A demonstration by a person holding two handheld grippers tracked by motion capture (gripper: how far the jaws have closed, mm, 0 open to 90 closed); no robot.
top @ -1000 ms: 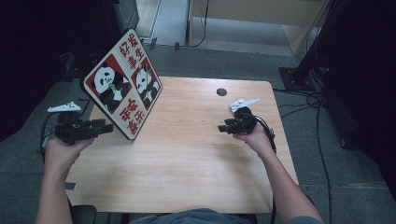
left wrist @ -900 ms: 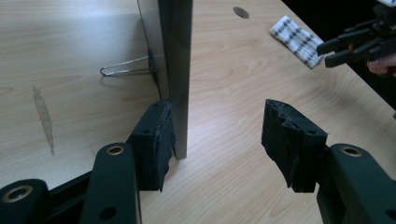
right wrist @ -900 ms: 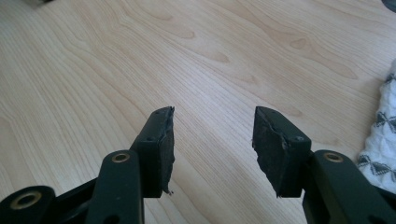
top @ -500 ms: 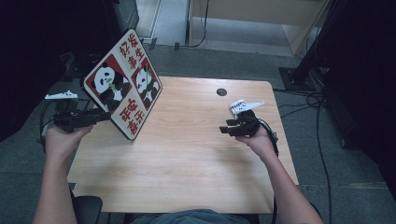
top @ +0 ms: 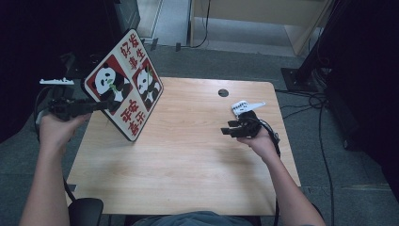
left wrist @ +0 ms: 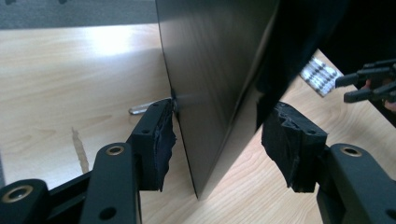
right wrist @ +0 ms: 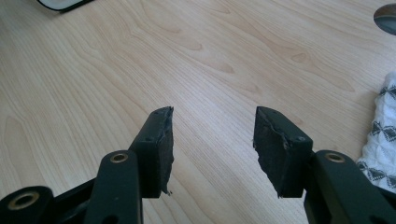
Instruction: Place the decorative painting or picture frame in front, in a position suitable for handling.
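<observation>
A square sign board [top: 124, 84] with two pandas and red characters stands tilted on one corner at the table's left. My left gripper [top: 106, 104] reaches in from the left at the board's left edge. In the left gripper view the dark board [left wrist: 210, 60] runs edge-on between the wide-open jaws of my left gripper [left wrist: 219, 135]. The left pad [left wrist: 163, 135] lies close against it and the right pad [left wrist: 289, 140] stands apart. My right gripper [top: 235, 129] hovers open over the table's right side. Nothing is between the jaws of my right gripper [right wrist: 212, 135].
A white patterned piece [top: 247, 106] lies just beyond the right gripper, also at the right edge [right wrist: 383, 135] of the right gripper view. A dark round hole [top: 223, 92] sits near the table's far edge. Bare wood [top: 188, 155] spreads between the hands. Cables [top: 324, 108] lie on the floor to the right.
My left hand has moved left and upward with its gripper, which now meets the board higher on its left edge. The board and the right hand have kept still.
</observation>
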